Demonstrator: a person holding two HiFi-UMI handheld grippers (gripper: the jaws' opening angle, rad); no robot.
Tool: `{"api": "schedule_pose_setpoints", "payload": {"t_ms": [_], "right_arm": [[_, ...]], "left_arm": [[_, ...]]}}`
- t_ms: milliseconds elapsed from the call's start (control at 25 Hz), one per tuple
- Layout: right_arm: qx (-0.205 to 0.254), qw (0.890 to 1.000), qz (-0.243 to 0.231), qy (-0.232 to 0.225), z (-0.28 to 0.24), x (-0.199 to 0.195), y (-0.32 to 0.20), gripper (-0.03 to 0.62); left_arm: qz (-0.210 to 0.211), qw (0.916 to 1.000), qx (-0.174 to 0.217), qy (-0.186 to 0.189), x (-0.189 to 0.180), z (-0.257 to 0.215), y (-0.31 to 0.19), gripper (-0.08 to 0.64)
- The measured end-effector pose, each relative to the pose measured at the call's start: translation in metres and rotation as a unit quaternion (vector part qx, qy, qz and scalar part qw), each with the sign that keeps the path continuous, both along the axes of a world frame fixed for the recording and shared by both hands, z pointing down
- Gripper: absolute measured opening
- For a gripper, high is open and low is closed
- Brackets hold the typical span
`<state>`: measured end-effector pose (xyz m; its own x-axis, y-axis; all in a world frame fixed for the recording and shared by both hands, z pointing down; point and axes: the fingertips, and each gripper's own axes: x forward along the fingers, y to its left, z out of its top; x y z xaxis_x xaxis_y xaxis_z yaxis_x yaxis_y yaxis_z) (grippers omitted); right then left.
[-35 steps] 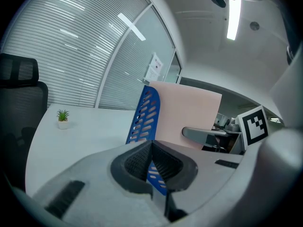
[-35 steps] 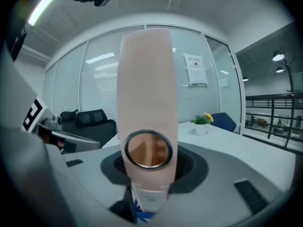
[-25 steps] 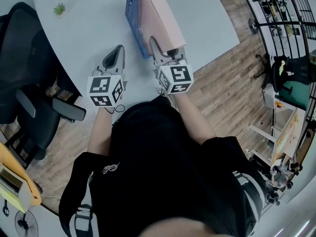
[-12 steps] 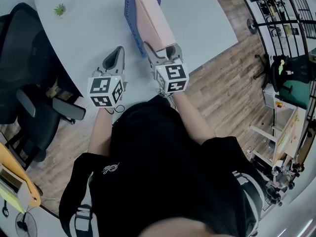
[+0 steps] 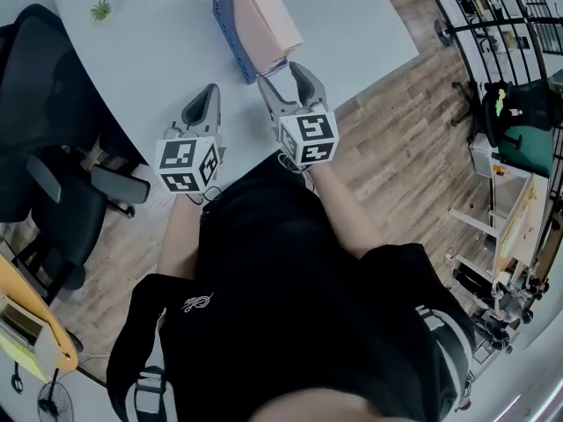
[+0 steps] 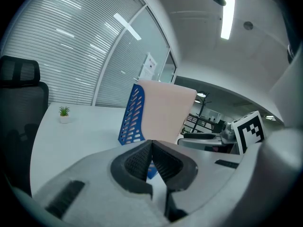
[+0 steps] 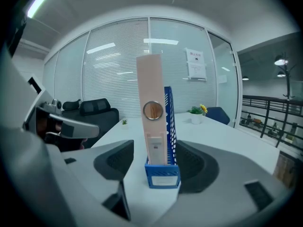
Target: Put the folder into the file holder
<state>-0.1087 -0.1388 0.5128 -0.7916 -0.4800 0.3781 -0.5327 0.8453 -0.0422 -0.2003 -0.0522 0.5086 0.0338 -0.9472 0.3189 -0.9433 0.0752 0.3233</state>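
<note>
Pink and upright, the folder (image 5: pixel 268 16) is standing inside the blue file holder (image 5: pixel 227 25) on the pale table (image 5: pixel 158 69), with its spine and round finger hole facing the person. The right gripper (image 5: pixel 281 76) is pointing at that near end with its jaws spread wide, having just been opening. The folder's spine and the holder's end are showing in the gap between the jaws, but the pads are pressing on nothing. The left gripper (image 5: pixel 211 90) is pointing across the table just left of the holder, its jaws closed together and gripping nothing. A small potted plant (image 5: pixel 101 10) is sitting near the table's far left edge, and a black office chair (image 5: pixel 44 104) is standing beside the table.
</note>
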Motion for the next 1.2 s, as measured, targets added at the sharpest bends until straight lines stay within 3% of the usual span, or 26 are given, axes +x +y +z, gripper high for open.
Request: {"api": "schedule_pose_setpoints", "payload": {"t_ms": [560, 640, 760, 960, 1200], "right_arm": [[-0.032, 0.997, 0.032, 0.067, 0.038, 0.082, 0.036, 0.225], [-0.034, 0.996, 0.039, 0.075, 0.042, 0.100, 0.036, 0.177], [-0.036, 0.995, 0.042, 0.082, 0.046, 0.131, 0.037, 0.005], [-0.037, 0.995, 0.036, 0.087, 0.044, 0.181, 0.035, 0.005], [-0.032, 0.995, 0.058, 0.075, 0.030, 0.231, 0.019, 0.005]], "left_arm": [[0.027, 0.9982, -0.050, 0.018, 0.055, 0.041, 0.027, -0.002], [0.034, 0.9977, -0.057, 0.017, 0.067, 0.046, 0.023, -0.002], [0.043, 0.9971, -0.061, 0.014, 0.089, 0.050, 0.013, -0.002], [0.057, 0.9961, -0.066, 0.009, 0.137, 0.051, -0.005, -0.002], [0.114, 0.9912, -0.068, -0.002, 0.209, 0.044, -0.034, -0.002]]}}
